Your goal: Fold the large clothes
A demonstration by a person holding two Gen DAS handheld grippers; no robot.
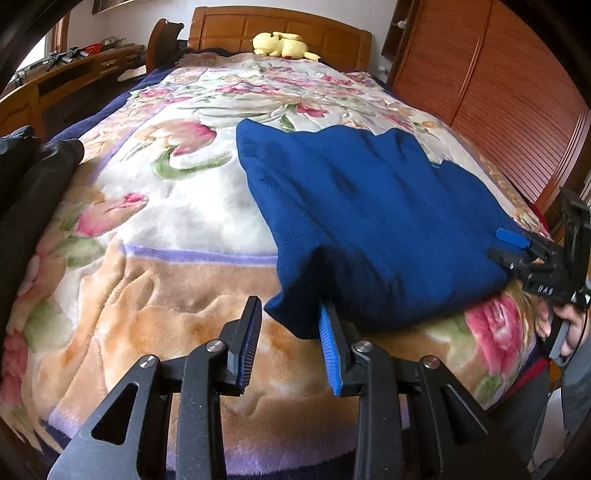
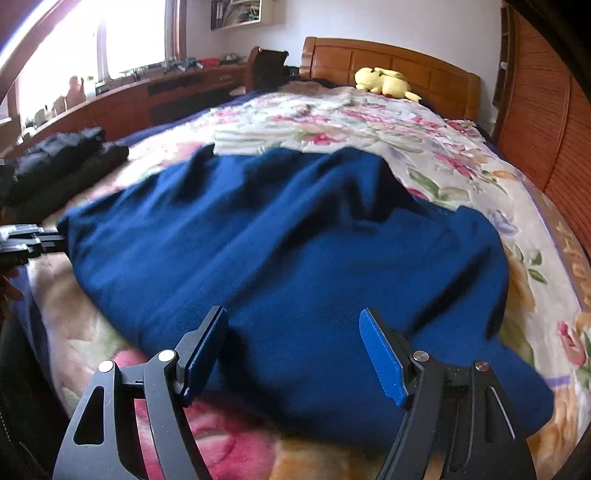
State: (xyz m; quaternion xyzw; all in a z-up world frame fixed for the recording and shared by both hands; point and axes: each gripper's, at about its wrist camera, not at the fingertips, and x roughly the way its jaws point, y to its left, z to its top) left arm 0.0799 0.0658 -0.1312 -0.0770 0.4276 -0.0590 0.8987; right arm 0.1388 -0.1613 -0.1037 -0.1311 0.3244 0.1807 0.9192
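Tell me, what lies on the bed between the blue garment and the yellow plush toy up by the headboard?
Only bare floral blanket separates the blue garment from the yellow plush toy; both wrist views show it.

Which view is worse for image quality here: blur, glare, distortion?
Right wrist: worse, the window is blown out to white at upper left, and the blue garment and floral blanket are smeared. Left wrist: sharper, knit and plush texture readable, lighting even. Both: heavy fisheye bending, the headboard bows, dark corners.
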